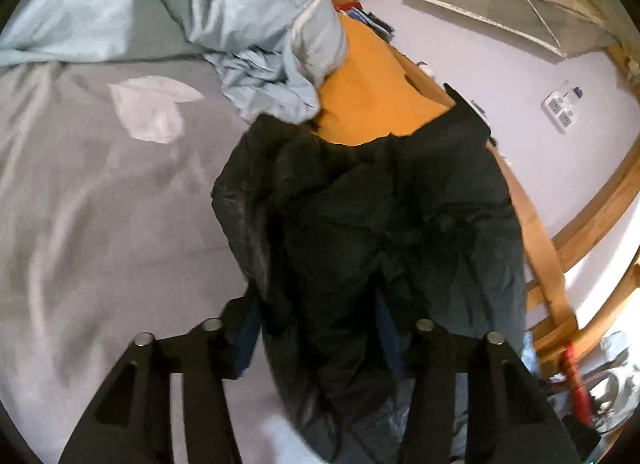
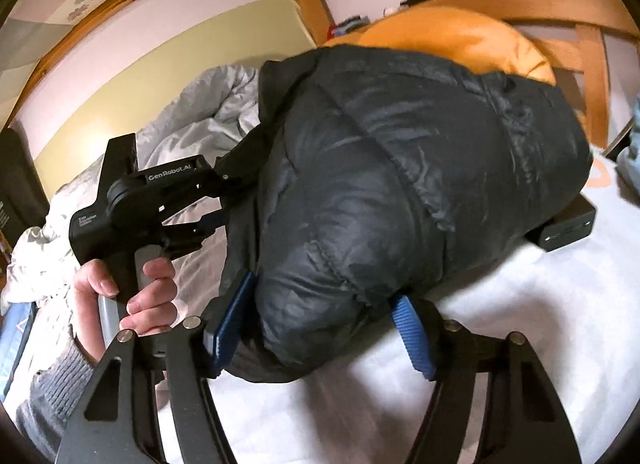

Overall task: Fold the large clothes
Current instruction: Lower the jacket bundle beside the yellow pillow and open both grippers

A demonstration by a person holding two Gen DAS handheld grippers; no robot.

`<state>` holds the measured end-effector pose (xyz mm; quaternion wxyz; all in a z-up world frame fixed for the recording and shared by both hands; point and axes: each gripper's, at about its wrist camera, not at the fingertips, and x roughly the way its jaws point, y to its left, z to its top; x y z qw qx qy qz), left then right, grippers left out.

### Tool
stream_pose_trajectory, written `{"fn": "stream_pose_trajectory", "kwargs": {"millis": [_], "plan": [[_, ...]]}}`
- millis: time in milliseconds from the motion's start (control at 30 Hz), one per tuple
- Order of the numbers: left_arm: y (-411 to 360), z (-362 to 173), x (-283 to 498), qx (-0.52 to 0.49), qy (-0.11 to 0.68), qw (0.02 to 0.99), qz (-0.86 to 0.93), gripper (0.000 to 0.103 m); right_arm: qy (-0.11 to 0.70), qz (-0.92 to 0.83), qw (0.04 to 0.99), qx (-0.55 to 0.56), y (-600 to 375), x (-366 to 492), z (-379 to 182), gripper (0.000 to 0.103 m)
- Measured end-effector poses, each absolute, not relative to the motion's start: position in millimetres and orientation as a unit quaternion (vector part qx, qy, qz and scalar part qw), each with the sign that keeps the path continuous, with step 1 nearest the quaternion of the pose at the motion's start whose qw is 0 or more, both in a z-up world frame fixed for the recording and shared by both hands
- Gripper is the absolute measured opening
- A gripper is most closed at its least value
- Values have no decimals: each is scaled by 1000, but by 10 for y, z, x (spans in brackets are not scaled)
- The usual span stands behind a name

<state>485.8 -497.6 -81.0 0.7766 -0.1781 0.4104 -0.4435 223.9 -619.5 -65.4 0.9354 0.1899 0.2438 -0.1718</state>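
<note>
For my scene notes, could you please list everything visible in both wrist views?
puffer jacket: one, black, bundled on the bed, between both grippers' fingers
pillow: one, orange, behind the jacket
duvet: one, pale blue, crumpled at the far end
bedsheet: one, grey
bed frame: one, wooden
black box: one, beside the jacket
left gripper: black, at the jacket's edge
right gripper: blue pads astride the jacket
hand: one, grey sleeve

**Sheen, Cloth and Wood**

The dark puffer jacket (image 2: 400,168) is quilted synthetic cloth with a slight sheen and stitched seams. The bed sheet (image 1: 100,192) is smooth matt grey cloth; the pale blue duvet (image 1: 256,44) is crumpled cotton-like fabric. The bed frame (image 2: 592,76) is varnished wood. The right tongs (image 2: 316,336) are matt black plastic with ribbed blue pads (image 2: 410,334).
</note>
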Motion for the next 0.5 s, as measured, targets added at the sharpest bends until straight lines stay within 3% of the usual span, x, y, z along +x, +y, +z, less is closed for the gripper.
{"fn": "stream_pose_trajectory", "kwargs": {"millis": [100,167,300,400,500], "plan": [[-4752,-661,4583,-92,344,838,-414,69,248,-174,934,189,-6204,2238,-673,76],[-4506,-453,4311,-39,267,885,-379,70,251,-198,934,162,-6111,2231,-642,83],[-3956,-95,3853,-39,195,909,-367,86,261,-245,930,86,-5772,2125,-494,97],[-3590,163,3444,-24,143,926,-348,89,238,-256,933,79,-5559,1916,-263,103],[-3328,347,3140,16,109,940,-323,103,201,-257,941,92,-5388,1664,18,103]]}}
